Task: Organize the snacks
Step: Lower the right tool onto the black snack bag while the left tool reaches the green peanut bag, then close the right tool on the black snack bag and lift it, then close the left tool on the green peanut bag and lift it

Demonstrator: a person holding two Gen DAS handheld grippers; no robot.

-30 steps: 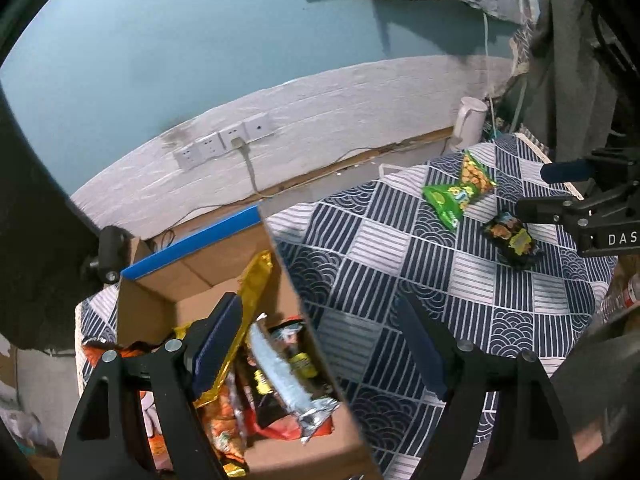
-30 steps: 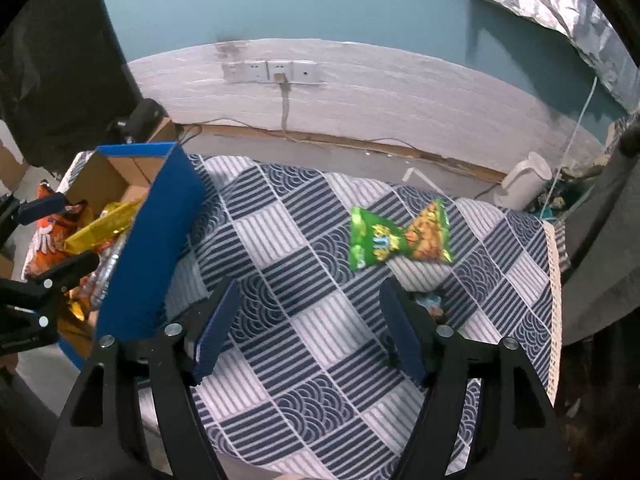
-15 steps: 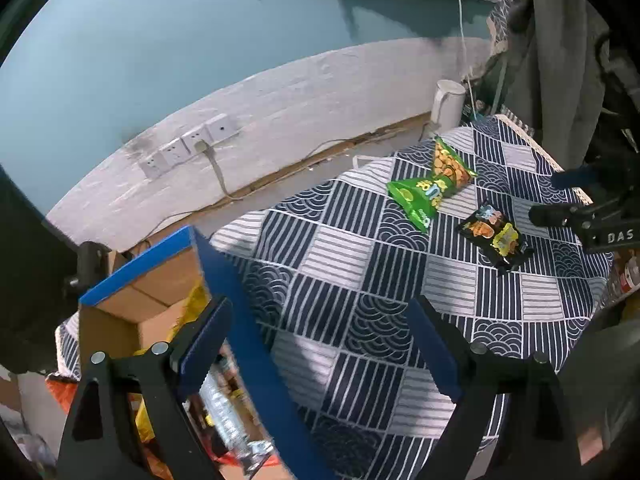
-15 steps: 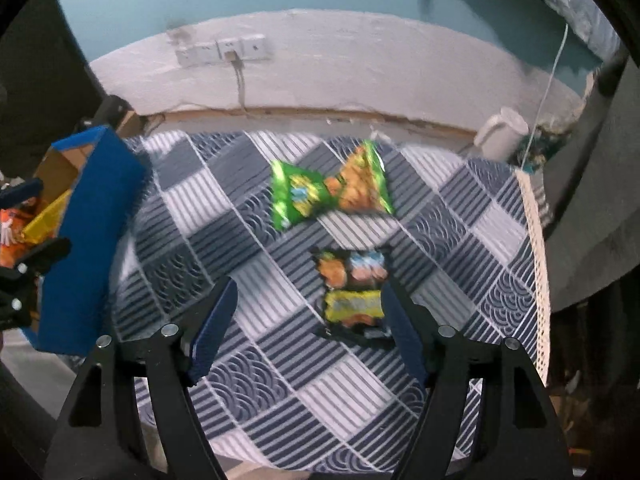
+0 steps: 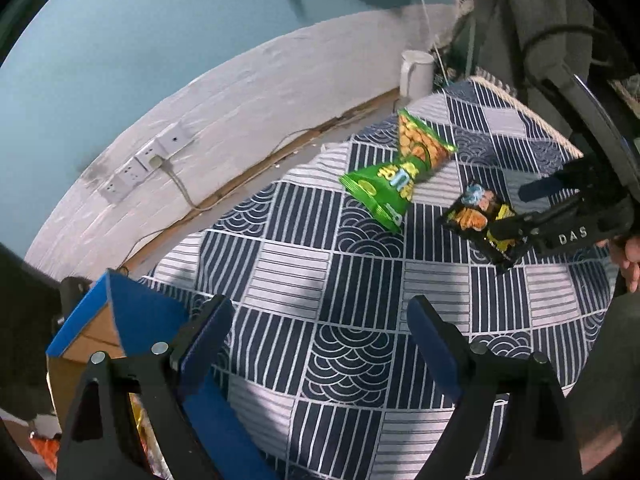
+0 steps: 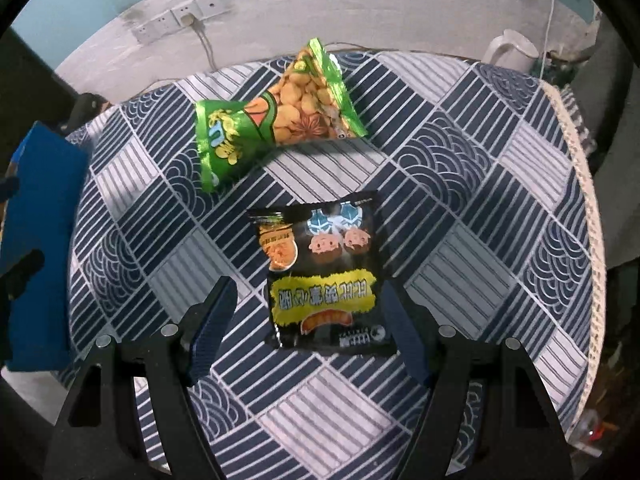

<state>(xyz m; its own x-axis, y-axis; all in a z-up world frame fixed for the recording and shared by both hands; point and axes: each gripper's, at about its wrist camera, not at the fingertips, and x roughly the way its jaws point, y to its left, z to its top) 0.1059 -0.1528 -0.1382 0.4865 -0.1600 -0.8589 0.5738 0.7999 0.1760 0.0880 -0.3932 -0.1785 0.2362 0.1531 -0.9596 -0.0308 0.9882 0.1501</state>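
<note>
My left wrist camera looked forward between my open left gripper [image 5: 316, 332] from the box [image 5: 152, 320] side, high, angled down and across the tablecloth [image 5: 360, 300] toward the wall. My right wrist camera sat nearer, looking steeply down past my right gripper [image 6: 308, 320]. Both views shared the black snack packet [image 6: 324, 276], green snack bag [image 6: 272, 120], kettle [image 6: 512, 50] and wall sockets [image 6: 184, 20].

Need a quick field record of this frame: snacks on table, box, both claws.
black snack packet: flat on the patterned tablecloth, between the open fingers of the right claw, not gripped
green snack packet: on the cloth behind the black one, its end meeting the orange-and-green packet
box: blue-edged cardboard, at the table's left edge
left claw: open, empty, above the cloth beside the box
</note>
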